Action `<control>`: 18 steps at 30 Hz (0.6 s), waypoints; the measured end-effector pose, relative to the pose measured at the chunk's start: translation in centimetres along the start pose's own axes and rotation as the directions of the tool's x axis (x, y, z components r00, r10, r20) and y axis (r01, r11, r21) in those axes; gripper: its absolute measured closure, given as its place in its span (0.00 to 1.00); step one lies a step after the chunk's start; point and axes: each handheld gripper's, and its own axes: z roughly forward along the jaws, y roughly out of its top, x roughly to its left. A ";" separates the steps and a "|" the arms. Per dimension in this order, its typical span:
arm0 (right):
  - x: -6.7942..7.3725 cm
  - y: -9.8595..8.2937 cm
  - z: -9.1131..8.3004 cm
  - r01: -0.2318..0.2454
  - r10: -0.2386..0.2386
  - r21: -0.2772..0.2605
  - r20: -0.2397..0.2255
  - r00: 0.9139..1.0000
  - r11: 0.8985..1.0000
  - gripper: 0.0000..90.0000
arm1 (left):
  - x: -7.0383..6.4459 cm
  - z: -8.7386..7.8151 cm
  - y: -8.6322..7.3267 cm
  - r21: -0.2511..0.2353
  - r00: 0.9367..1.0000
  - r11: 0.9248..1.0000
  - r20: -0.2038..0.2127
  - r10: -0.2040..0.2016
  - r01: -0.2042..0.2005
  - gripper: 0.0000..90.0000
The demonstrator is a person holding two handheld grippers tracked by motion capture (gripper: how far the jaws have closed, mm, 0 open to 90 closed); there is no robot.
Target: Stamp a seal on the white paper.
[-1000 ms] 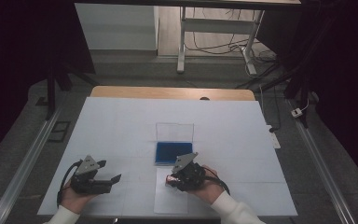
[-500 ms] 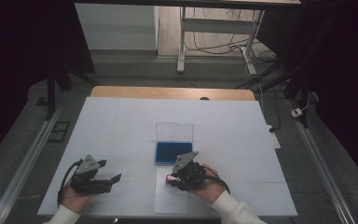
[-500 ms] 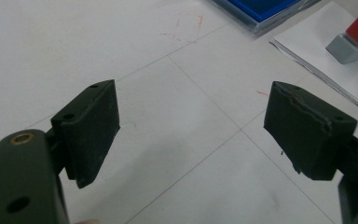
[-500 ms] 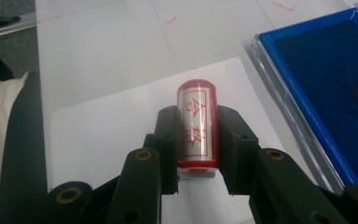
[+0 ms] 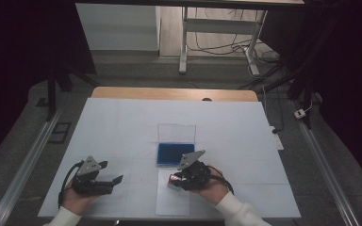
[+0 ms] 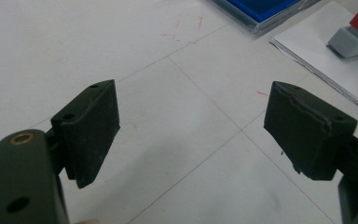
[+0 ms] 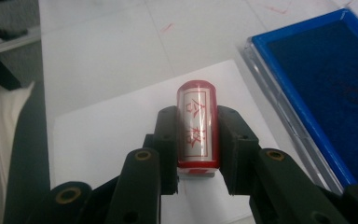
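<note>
My R fingers (image 7: pixel 196 140) clamp the red stamp (image 7: pixel 196 123) over the paper sheet (image 7: pixel 116 140), beside blue ink pad (image 7: pixel 326 79). L fingers (image 6: pixel 191 135) wide open, empty. No print visible yet; pressing prob. left.

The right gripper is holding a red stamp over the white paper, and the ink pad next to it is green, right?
Not quite: the ink pad is blue, not green, as the right gripper view shows. The rest holds: the right gripper is shut on the red stamp, over the white paper.
</note>
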 end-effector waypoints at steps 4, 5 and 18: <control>-0.4 -0.1 -0.7 -0.032 0.032 -0.029 -0.003 0.999 0.999 0.78 | 0.0 0.0 0.0 0.001 1.000 1.000 -0.001 0.000 0.000 0.20; -0.5 -0.1 -0.7 -0.044 0.043 -0.043 -0.007 0.999 0.998 0.78 | 0.0 0.0 0.0 0.000 1.000 1.000 -0.002 0.001 -0.001 0.20; -0.5 0.4 -2.3 -0.052 0.054 -0.102 0.015 0.998 0.993 0.78 | 0.0 0.0 0.0 0.001 1.000 1.000 -0.003 0.003 -0.003 0.20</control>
